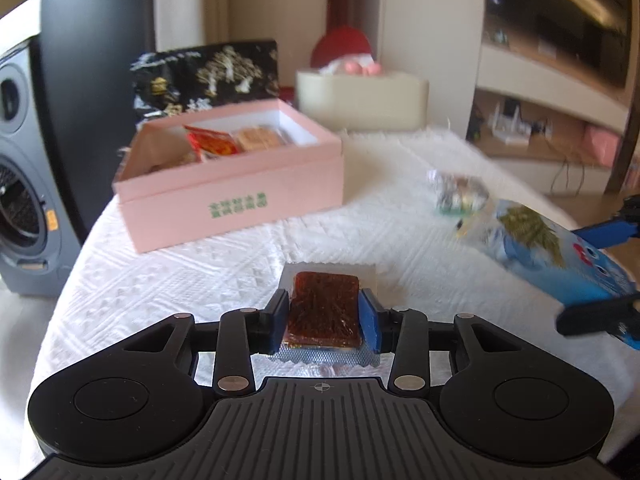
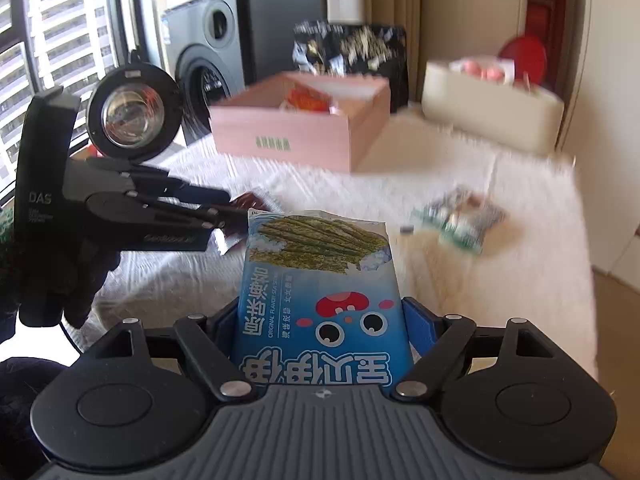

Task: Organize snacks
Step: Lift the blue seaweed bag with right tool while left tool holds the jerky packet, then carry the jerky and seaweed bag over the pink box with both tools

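Ahead and left of the left tool (image 1: 325, 312), the open pink box (image 1: 240, 196) on the tabletop (image 1: 168, 272) holds wrapped snacks. The right tool (image 2: 320, 332) is clamped on a blue seaweed packet (image 2: 316, 280); the left tool pinches a brown snack bar (image 1: 324, 308).

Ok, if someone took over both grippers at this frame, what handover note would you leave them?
Left gripper: shut on the brown snack packet, low over the white tablecloth.
Right gripper: shut on the blue seaweed snack pack.
Pink box: open at the back left, a few snacks already inside.
Silver-green packet: loose on the cloth, untouched.
Left to do: put both held snacks in the box, then probably the loose packet.
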`<state>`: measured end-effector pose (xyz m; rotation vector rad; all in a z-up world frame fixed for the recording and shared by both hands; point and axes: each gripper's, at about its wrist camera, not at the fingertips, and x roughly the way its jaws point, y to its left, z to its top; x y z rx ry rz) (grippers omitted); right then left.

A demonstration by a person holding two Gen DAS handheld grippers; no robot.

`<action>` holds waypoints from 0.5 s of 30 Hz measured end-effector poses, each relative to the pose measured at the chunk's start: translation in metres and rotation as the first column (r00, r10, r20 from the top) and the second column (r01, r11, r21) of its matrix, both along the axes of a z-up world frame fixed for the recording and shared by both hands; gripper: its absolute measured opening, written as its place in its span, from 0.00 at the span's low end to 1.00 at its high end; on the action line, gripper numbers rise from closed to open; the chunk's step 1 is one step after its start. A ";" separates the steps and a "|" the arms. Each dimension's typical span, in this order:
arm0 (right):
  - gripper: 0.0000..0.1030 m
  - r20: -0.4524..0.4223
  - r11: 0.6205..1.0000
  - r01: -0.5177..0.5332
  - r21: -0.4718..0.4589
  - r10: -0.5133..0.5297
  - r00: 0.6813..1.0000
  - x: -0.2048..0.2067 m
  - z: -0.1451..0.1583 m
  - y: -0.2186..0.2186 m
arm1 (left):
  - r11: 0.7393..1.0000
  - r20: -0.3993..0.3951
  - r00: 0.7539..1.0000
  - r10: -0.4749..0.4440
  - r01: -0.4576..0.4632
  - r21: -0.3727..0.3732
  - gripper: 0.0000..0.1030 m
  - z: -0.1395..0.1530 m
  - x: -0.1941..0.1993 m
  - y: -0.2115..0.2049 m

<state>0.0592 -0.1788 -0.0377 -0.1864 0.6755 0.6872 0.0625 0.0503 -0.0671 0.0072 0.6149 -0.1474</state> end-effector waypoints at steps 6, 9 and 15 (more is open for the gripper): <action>0.79 0.194 0.992 -0.003 0.127 -0.022 0.981 0.019 0.071 0.000 | 0.998 0.231 0.972 0.053 -0.056 0.008 0.42 0.080 0.006 0.029; 0.80 0.246 0.979 -0.008 0.202 -0.043 0.968 0.059 0.111 0.019 | 0.992 0.349 0.931 0.109 -0.123 0.020 0.42 0.118 0.033 0.042; 0.80 0.095 0.967 0.023 0.255 -0.049 0.994 0.171 0.128 0.088 | 0.971 0.216 0.958 0.191 -0.152 -0.187 0.42 0.103 0.118 0.088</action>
